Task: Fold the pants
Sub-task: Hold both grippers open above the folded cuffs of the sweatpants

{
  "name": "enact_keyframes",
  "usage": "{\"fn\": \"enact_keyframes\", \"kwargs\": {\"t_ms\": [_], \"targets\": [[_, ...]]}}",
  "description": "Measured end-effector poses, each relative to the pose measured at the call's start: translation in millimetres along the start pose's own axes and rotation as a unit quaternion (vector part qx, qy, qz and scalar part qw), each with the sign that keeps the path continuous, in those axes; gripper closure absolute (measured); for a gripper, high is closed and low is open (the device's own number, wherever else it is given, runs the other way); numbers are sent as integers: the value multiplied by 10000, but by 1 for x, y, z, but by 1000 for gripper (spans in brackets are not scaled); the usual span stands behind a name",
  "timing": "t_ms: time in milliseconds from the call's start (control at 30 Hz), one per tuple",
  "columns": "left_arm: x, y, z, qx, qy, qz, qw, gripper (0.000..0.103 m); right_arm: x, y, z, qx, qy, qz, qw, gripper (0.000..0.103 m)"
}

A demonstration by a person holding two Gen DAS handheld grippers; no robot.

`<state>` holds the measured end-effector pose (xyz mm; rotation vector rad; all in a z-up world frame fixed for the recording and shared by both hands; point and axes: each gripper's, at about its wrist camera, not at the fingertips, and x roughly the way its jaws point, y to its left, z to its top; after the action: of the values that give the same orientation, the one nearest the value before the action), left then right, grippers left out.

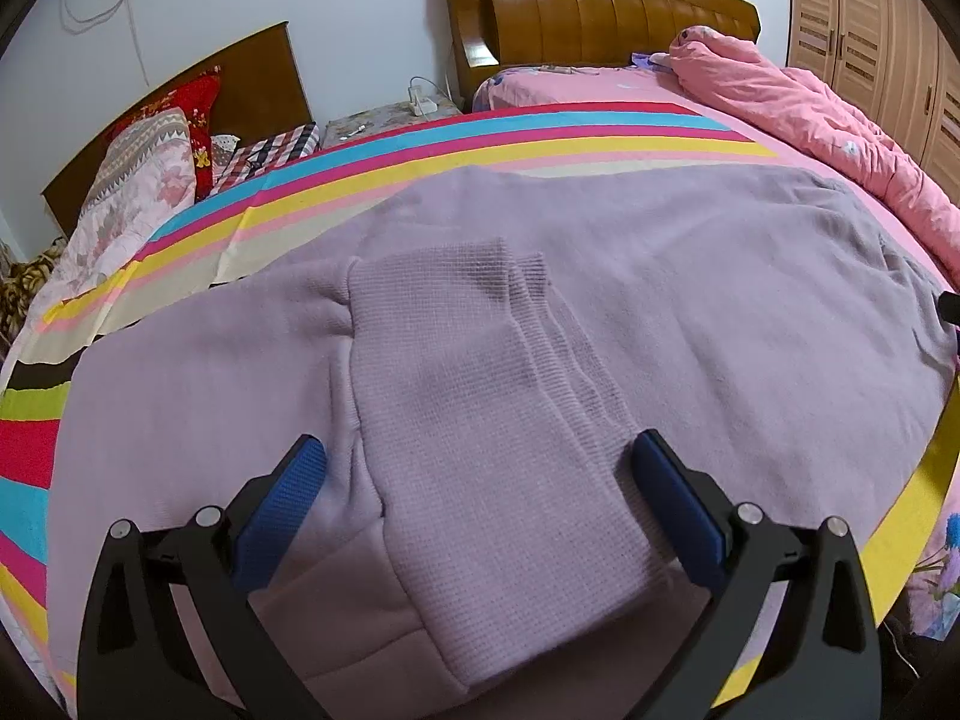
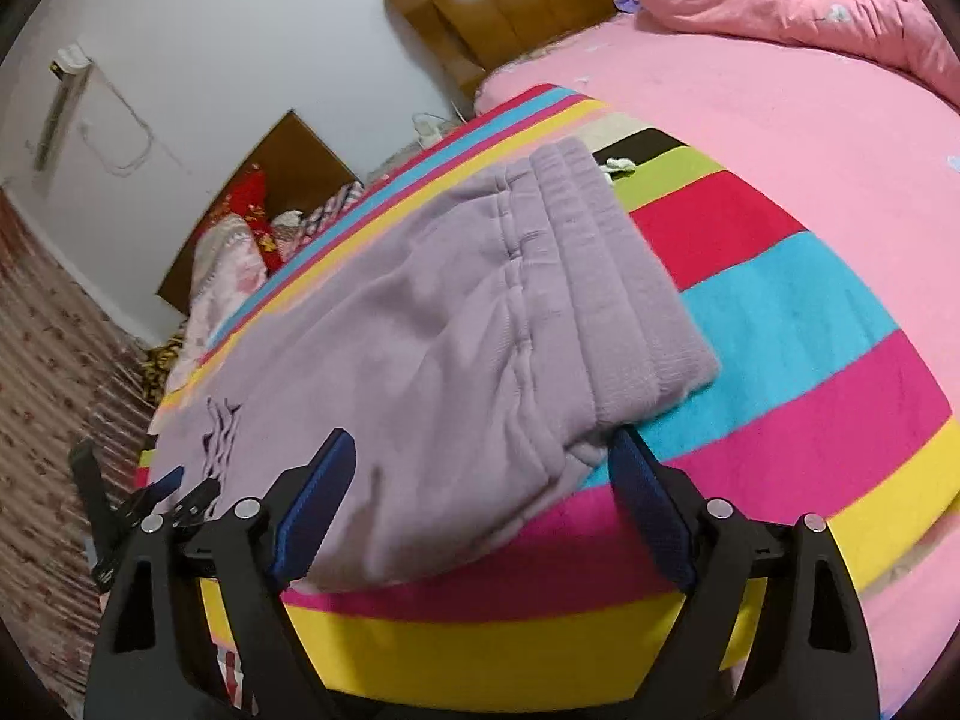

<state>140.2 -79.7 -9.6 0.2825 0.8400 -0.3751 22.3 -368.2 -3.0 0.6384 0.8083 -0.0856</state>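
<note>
Lilac pants (image 1: 630,276) lie flat on a striped sheet (image 1: 420,144) on the bed. In the left wrist view a ribbed leg cuff (image 1: 468,420) lies folded over the pants, between the blue pads of my open left gripper (image 1: 477,450), which holds nothing. In the right wrist view the pants (image 2: 432,348) run away from me, with the waistband (image 2: 600,264) at the far right. My right gripper (image 2: 483,450) is open and empty over the pants' near edge. The left gripper (image 2: 174,492) shows at the lower left of that view.
A crumpled pink quilt (image 1: 810,102) lies at the head of the bed by the wooden headboard (image 1: 600,6). Pillows (image 1: 150,168) lie on a second bed at the left. A small white item (image 2: 618,167) lies beyond the waistband. Patterned floor (image 2: 48,360) is at left.
</note>
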Motion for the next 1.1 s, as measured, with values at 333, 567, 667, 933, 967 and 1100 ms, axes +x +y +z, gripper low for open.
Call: {"fn": "enact_keyframes", "kwargs": {"t_ms": [333,567,667,933,967,1100], "targets": [[-3,-2,-2,-42,-22,-27,10000,1,3,-29,2,1186,311,1002,9874,35],[-4,0,-3,-55,-27,-37,10000,1,-4,-3,-7,478,259,82,9985,36],[-4,0,-3,-55,-29,-37,10000,1,-10,-20,1,700,-48,-363,9969,36],[-5,1,-3,-95,-25,-68,9999,1,13,10,6,-1,875,-51,9962,15],[-5,1,-3,-103,-31,-68,9999,1,10,6,4,106,980,195,9949,15],[-5,1,-3,-122,-30,-81,9999,1,6,-6,2,543,779,463,9944,20]]}}
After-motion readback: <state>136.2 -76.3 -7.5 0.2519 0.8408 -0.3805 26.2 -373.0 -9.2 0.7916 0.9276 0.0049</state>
